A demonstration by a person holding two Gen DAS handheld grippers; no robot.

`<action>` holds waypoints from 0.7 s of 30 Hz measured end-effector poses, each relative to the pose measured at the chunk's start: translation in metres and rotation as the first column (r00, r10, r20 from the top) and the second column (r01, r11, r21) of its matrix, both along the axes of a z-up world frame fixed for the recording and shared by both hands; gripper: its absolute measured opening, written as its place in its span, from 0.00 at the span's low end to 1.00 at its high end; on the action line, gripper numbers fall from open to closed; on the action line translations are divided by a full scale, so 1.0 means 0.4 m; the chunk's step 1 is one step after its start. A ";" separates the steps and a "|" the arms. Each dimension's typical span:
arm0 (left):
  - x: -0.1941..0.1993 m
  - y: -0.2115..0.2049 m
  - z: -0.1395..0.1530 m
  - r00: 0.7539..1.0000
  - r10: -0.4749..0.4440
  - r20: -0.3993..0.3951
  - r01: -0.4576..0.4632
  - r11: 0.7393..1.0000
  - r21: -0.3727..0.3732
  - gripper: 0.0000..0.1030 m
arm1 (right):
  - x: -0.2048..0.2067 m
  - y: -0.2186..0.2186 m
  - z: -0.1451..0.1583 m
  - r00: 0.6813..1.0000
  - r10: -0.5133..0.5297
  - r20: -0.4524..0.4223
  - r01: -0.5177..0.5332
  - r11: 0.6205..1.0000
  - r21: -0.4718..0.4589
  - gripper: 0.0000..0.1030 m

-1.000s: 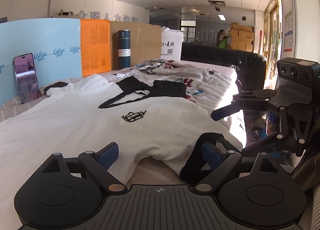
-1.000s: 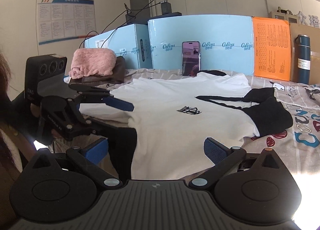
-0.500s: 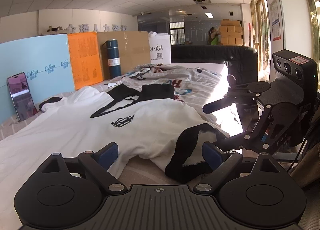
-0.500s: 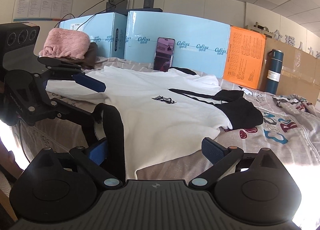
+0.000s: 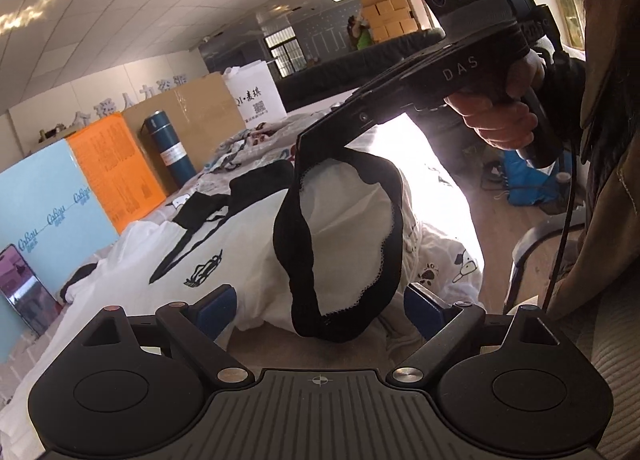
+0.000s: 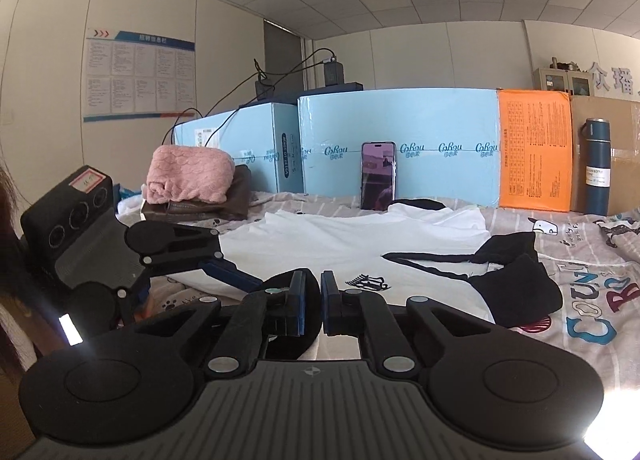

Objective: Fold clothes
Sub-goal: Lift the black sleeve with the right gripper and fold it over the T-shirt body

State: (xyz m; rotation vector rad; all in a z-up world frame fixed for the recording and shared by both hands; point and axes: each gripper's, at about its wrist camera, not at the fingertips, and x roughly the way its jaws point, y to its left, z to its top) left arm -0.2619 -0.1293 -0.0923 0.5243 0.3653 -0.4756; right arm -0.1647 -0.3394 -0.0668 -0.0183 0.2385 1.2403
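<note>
Right tool (image 6: pixel 313 302) clamped on white shirt's (image 5: pixel 248 256) black cuff (image 5: pixel 340 244), left tool (image 5: pixel 320 302) agape

I see a white shirt (image 6: pixel 340 244) of soft matt cloth with a black ribbed cuff (image 5: pixel 340 244), lying on a printed cotton-like sheet (image 6: pixel 580 300). My right gripper (image 6: pixel 313 300) is matt black plastic with blue rubbery pads and small shiny metal pins. Far left, a pink towel (image 6: pixel 188 174) looks fluffy and rough. The phone (image 6: pixel 378 175) is glossy glass, the bottle (image 6: pixel 597 168) smooth satin metal, and the far boxes (image 6: pixel 432 132) slick blue wrap beside plain cardboard.
</note>
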 end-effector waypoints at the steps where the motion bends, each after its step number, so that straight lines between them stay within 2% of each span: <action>1: 0.008 -0.009 -0.002 1.000 0.007 0.018 -0.007 1.000 0.010 0.90 | 0.006 -0.004 0.004 1.000 0.005 -0.012 -0.005 1.000 0.016 0.06; 2: 0.017 -0.018 -0.003 0.999 0.029 0.047 -0.030 0.999 0.020 0.89 | 0.012 -0.006 0.007 1.000 0.008 -0.021 -0.008 1.000 0.028 0.06; 4: 0.029 -0.019 0.003 0.998 0.027 0.052 -0.028 1.000 0.004 0.77 | 0.022 -0.011 0.012 0.999 0.015 -0.038 -0.013 0.999 0.051 0.06; 6: 0.049 -0.001 0.013 1.000 0.011 -0.008 -0.012 0.997 -0.075 0.28 | 0.028 -0.017 0.017 0.999 0.023 -0.040 -0.020 0.998 0.061 0.06; 8: 0.067 0.025 0.022 0.999 0.033 -0.042 -0.040 0.986 -0.160 0.15 | 0.034 -0.027 0.020 0.999 0.028 -0.046 -0.025 0.998 0.059 0.12; 9: 0.078 0.043 0.029 0.997 0.052 -0.063 -0.064 0.975 -0.214 0.14 | 0.039 -0.033 0.020 0.998 0.024 -0.053 -0.021 0.998 0.051 0.41; 10: 0.088 0.063 0.037 0.994 0.056 -0.096 -0.081 0.958 -0.275 0.14 | 0.042 -0.037 0.019 0.998 0.018 -0.056 -0.016 0.999 0.038 0.83; 11: 0.096 0.083 0.045 0.991 0.055 -0.122 -0.093 0.938 -0.333 0.14 | 0.044 -0.041 0.015 0.999 0.014 -0.049 -0.013 1.000 0.016 0.92; 12: 0.104 0.101 0.052 0.989 0.055 -0.139 -0.104 0.920 -0.379 0.13 | 0.046 -0.041 0.010 0.999 0.016 -0.038 -0.017 1.000 -0.020 0.93; 16: 0.122 0.140 0.079 0.983 0.055 -0.173 -0.132 0.872 -0.472 0.13 | 0.047 0.004 -0.028 0.998 0.048 0.050 -0.035 0.974 -0.225 0.93; 18: 0.130 0.141 0.082 0.983 0.038 -0.179 -0.121 0.871 -0.476 0.13 | 0.044 0.047 -0.054 0.986 0.080 0.149 -0.028 0.946 -0.323 0.92; 21: 0.140 0.136 0.082 0.982 0.012 -0.190 -0.101 0.877 -0.470 0.14 | 0.054 0.093 -0.072 0.951 0.102 0.293 -0.003 0.948 -0.318 0.90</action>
